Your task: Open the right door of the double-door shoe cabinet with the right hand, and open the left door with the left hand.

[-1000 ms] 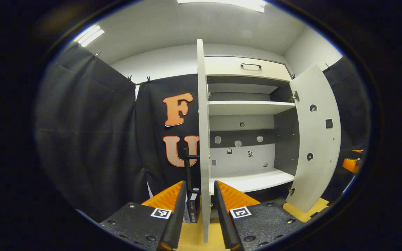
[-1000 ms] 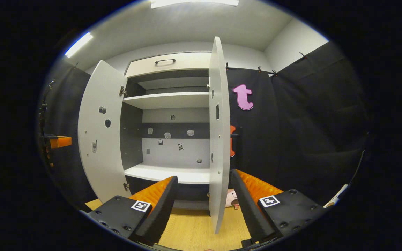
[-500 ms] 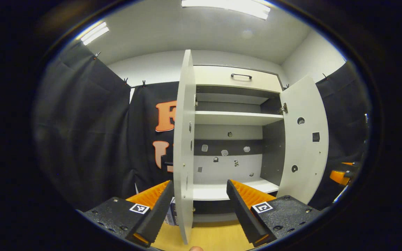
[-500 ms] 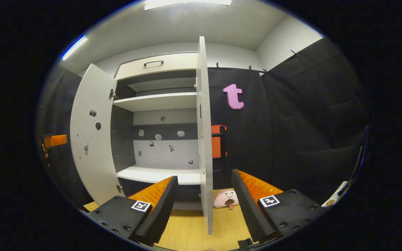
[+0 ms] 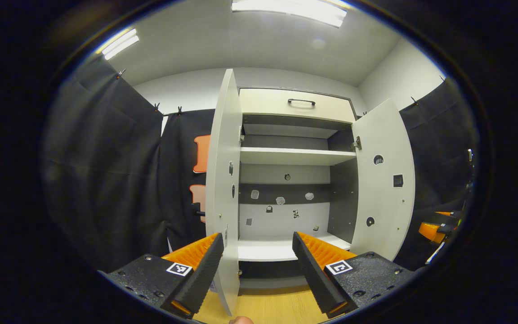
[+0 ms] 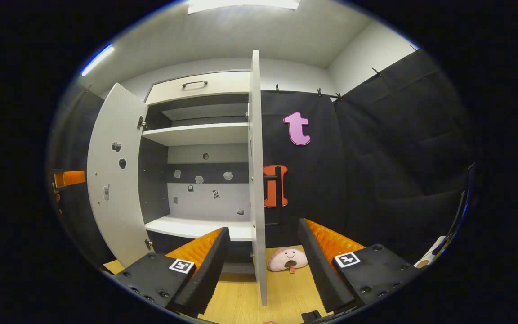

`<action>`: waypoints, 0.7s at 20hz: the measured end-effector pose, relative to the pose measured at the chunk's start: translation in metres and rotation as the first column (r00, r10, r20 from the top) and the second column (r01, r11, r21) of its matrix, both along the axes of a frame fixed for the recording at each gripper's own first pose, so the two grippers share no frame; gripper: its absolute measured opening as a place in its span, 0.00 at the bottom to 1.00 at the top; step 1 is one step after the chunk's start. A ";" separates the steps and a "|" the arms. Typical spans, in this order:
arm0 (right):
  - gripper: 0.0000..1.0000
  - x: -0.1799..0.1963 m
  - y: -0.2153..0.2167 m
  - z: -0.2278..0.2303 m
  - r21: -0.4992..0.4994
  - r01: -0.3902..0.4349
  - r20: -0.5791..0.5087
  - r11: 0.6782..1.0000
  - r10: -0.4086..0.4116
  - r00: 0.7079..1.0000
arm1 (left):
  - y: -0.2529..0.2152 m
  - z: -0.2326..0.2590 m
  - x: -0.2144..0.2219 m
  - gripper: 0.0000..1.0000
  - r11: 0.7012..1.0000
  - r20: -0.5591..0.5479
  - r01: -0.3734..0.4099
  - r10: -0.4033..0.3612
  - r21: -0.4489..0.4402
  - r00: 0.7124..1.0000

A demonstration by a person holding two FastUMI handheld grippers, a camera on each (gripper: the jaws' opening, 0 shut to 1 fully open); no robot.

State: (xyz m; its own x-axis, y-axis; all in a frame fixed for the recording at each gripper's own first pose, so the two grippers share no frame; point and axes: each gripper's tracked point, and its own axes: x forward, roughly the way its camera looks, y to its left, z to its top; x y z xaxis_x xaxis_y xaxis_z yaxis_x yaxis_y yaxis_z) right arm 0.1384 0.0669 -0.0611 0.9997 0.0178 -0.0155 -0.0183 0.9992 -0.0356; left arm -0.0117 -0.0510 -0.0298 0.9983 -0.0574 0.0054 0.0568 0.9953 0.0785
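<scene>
A pink plush toy with a smiling face (image 6: 287, 260) lies on the wooden floor (image 6: 241, 301). Ceiling light panels (image 5: 288, 8) glow overhead. Small clips (image 6: 319, 92), perhaps clothespins, pin the black curtain (image 6: 389, 148) up.

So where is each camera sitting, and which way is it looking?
Left gripper view: rides on the left gripper, facing into the cabinet past the left door; its own open jaws and a fingertip show below.
Right gripper view: rides on the right gripper, facing the right door edge-on, floor and plush toy below; its own open jaws show.
Shared: both see the open cabinet, its shelves and both doors.
</scene>
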 end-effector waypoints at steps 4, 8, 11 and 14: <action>0.97 0.002 0.002 -0.005 0.005 -0.001 -0.020 1.000 0.001 1.000 | 0.003 -0.001 0.002 0.93 1.000 -0.002 -0.011 0.011 0.005 1.000; 0.97 0.003 0.002 -0.007 0.002 0.000 -0.025 1.000 0.000 1.000 | 0.008 -0.004 0.003 0.93 1.000 -0.006 -0.027 0.027 0.006 1.000; 0.97 0.004 0.002 -0.005 -0.013 0.005 -0.015 1.000 -0.005 1.000 | 0.012 -0.003 0.004 0.93 0.999 0.004 -0.045 0.045 0.023 0.999; 0.97 0.005 0.002 -0.003 -0.009 0.006 -0.003 1.000 -0.006 1.000 | 0.013 -0.001 0.001 0.93 0.998 0.008 -0.053 0.053 0.036 0.999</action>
State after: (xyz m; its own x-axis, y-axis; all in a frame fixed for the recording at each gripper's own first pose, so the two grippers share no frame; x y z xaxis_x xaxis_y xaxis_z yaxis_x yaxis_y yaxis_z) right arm 0.1431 0.0694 -0.0638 0.9998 0.0119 -0.0184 -0.0127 0.9989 -0.0445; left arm -0.0106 -0.0375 -0.0304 0.9999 -0.0049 0.0115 0.0035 0.9934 0.1148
